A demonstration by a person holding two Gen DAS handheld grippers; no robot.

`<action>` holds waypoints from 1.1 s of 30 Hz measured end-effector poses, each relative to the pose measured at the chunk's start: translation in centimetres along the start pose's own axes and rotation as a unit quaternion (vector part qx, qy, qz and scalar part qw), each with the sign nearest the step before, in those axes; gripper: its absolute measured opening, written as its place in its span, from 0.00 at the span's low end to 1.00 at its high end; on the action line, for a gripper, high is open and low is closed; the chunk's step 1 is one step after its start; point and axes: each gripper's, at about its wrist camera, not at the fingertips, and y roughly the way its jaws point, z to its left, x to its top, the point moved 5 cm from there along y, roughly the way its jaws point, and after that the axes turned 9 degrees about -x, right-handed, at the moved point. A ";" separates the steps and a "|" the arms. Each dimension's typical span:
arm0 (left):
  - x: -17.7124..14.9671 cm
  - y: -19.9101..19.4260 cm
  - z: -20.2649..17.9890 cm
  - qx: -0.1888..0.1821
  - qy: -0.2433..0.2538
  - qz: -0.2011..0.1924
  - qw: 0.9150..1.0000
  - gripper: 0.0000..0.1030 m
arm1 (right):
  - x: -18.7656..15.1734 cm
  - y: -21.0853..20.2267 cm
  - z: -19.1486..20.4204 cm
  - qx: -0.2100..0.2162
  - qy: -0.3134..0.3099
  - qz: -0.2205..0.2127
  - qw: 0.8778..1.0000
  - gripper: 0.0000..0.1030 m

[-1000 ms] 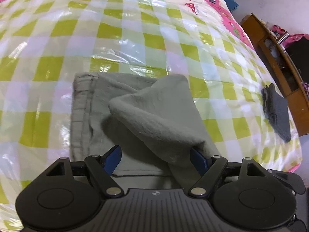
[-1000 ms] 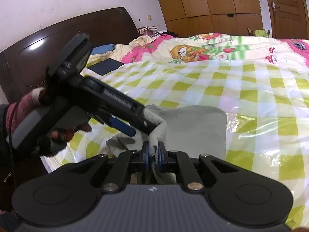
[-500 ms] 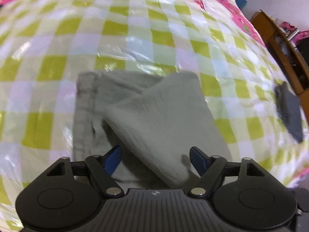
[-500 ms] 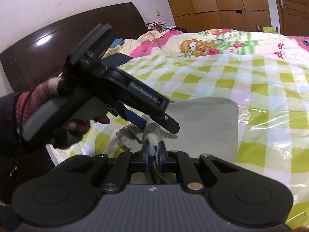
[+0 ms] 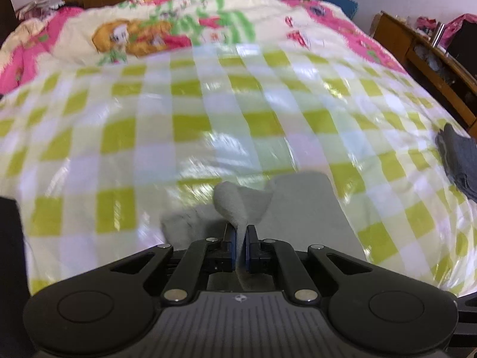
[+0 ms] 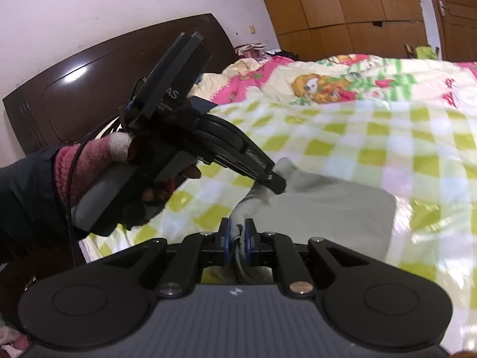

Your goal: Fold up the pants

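Two grippers each pinch a bunch of the same grey cloth. The left gripper [image 5: 241, 246], at the lower middle of its frame, has its blue pads pressed together on a raised fold of the pants [image 5: 304, 208]; the right gripper [image 6: 237, 243] likewise clamps a peak of the pants [image 6: 334, 208] low in its own view. There the left gripper [image 6: 275, 183] shows again, gripped by a hand [image 6: 119, 176] in a pink and dark knitted glove, its tip at the garment's near left corner.

Judging by this, the fold is in mid-step: both near corners are taken up, and the next move probably calls for carrying them together, level and taut, over the flat part so the edges meet squarely.

The pants are soft, matte, slightly napped fabric, already a compact rectangle lying on the bed just beyond the pads. Beneath them a glossy, crinkled plastic sheet [image 5: 184, 125] in yellow-green checks looks slippery. A dark folded garment [image 5: 459, 161] sits at the right edge.
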 end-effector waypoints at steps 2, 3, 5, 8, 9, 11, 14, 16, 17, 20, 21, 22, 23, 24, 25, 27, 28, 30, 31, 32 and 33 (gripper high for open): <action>0.3 -0.3 1.1 0.001 0.000 -0.009 1.000 0.20 | 0.6 1.7 1.1 0.003 -0.006 0.004 1.000 0.10; 0.2 -0.2 1.9 0.002 -0.003 -0.012 1.000 0.20 | 0.7 2.7 1.7 0.006 -0.009 0.009 1.000 0.10; -0.4 0.5 3.3 0.005 -0.012 -0.008 1.000 0.20 | 0.4 4.6 2.7 0.005 -0.019 0.022 1.000 0.10; -2.0 2.2 5.4 0.009 -0.027 0.002 1.000 0.20 | -1.0 7.8 3.7 0.003 -0.032 0.051 0.998 0.10; -2.4 2.9 6.2 0.004 -0.035 0.001 0.999 0.20 | -1.4 8.9 3.9 0.008 -0.027 0.062 0.998 0.10; -2.8 3.5 7.3 -0.002 -0.053 0.001 0.999 0.20 | -1.5 10.4 4.3 0.015 -0.011 0.073 0.997 0.10; -2.8 3.2 7.7 -0.012 -0.050 -0.005 0.999 0.20 | -0.6 10.3 5.0 0.017 -0.010 0.056 0.998 0.10; -2.4 2.8 7.6 -0.019 -0.038 -0.008 0.999 0.20 | 0.4 9.6 4.6 0.010 -0.006 0.038 0.999 0.09; -2.0 2.5 7.7 -0.023 -0.034 -0.012 0.999 0.19 | 0.9 9.3 4.3 0.007 0.005 0.033 0.999 0.10; -1.2 2.4 8.2 -0.018 -0.025 -0.020 0.999 0.19 | 2.0 9.4 4.3 0.008 0.017 0.026 0.999 0.10; -1.2 2.6 8.5 -0.009 -0.023 -0.020 0.999 0.19 | 1.8 10.1 4.7 0.008 0.009 0.033 0.999 0.12; -1.3 2.8 8.9 0.002 -0.020 -0.020 1.000 0.19 | 1.4 10.9 5.1 0.013 0.009 0.040 0.999 0.14; -1.6 3.1 9.4 0.022 -0.012 -0.018 1.000 0.19 | 1.1 11.9 5.4 0.026 0.013 0.049 0.998 0.14; -1.9 3.4 9.9 0.034 -0.010 -0.016 0.999 0.19 | 0.6 13.2 5.7 0.031 0.016 0.060 0.998 0.14; -2.2 3.8 10.5 0.039 -0.013 -0.012 0.999 0.19 | 0.3 14.2 5.9 0.023 0.011 0.065 0.998 0.14; -3.1 4.2 11.5 0.056 -0.023 -0.002 0.998 0.19 | 0.0 15.8 5.9 0.013 0.005 0.074 0.997 0.14; -3.3 4.0 11.8 0.056 -0.027 -0.004 0.998 0.19 | 0.1 15.8 5.7 0.014 0.012 0.076 0.997 0.14; -3.4 2.6 12.3 0.049 -0.041 -0.022 0.998 0.19 | 0.7 14.4 5.5 0.033 0.024 0.065 0.997 0.15; -3.3 1.7 12.6 0.051 -0.042 -0.032 0.997 0.19 | 1.0 13.2 5.3 0.045 0.031 0.061 0.997 0.15; -3.2 1.1 12.8 0.055 -0.041 -0.038 0.997 0.19 | 1.2 11.7 5.1 0.061 0.038 0.053 0.996 0.16; -3.3 0.2 12.9 0.054 -0.042 -0.040 0.997 0.19 | 1.4 9.8 4.7 0.071 0.044 0.040 0.996 0.21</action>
